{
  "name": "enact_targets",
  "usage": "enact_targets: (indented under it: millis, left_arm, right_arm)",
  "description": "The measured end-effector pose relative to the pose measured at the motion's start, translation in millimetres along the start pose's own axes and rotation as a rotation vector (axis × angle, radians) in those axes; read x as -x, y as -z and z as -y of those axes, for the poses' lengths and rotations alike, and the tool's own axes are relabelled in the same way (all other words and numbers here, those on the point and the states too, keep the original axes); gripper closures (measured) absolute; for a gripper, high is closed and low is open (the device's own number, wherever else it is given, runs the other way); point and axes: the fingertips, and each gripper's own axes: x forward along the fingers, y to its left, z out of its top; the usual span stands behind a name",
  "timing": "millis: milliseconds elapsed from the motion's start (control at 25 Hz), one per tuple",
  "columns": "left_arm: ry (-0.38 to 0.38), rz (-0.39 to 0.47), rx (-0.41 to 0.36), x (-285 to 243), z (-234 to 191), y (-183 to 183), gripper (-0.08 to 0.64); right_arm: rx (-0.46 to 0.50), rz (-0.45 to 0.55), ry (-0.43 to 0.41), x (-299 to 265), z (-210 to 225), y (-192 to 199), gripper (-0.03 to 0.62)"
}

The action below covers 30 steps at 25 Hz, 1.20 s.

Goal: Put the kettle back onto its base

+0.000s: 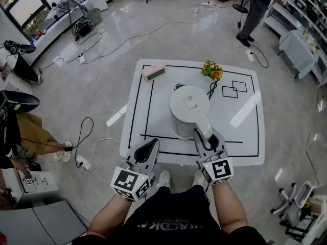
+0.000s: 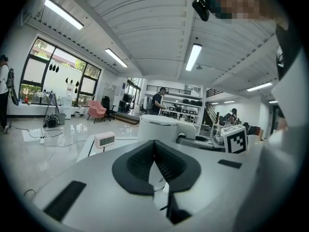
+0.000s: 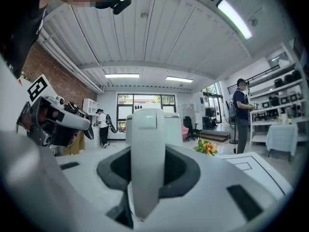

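Note:
A white electric kettle [image 1: 189, 106] stands in the middle of the white table [image 1: 240, 137], its lid toward me. My right gripper [image 1: 207, 137] is shut on the kettle's handle [image 3: 145, 168], which fills the gap between the dark pads in the right gripper view. A dark edge [image 1: 178, 87] peeks out behind the kettle, and a black cord [image 1: 211, 90] runs off from there; whether that is the base I cannot tell. My left gripper [image 1: 149, 146] hovers at the table's front edge, left of the kettle, shut and empty [image 2: 154, 151].
A pink-and-white clock [image 1: 153, 72] lies at the table's back left, and a small bunch of flowers [image 1: 212, 71] at the back middle. Black lines mark the tabletop. Cables and a power strip [image 1: 83, 162] lie on the floor at left. A person [image 1: 255, 9] stands far back right.

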Motion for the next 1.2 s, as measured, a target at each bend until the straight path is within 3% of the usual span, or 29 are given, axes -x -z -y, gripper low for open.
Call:
enact_targets:
  millis: [1200]
  left_arm:
    - [0.022, -0.03, -0.014, -3.7, 0.3, 9.7, 0.555]
  right_arm:
    - [-0.018, 0.04, 0.041, 3.9, -7.7, 7.0, 0.482]
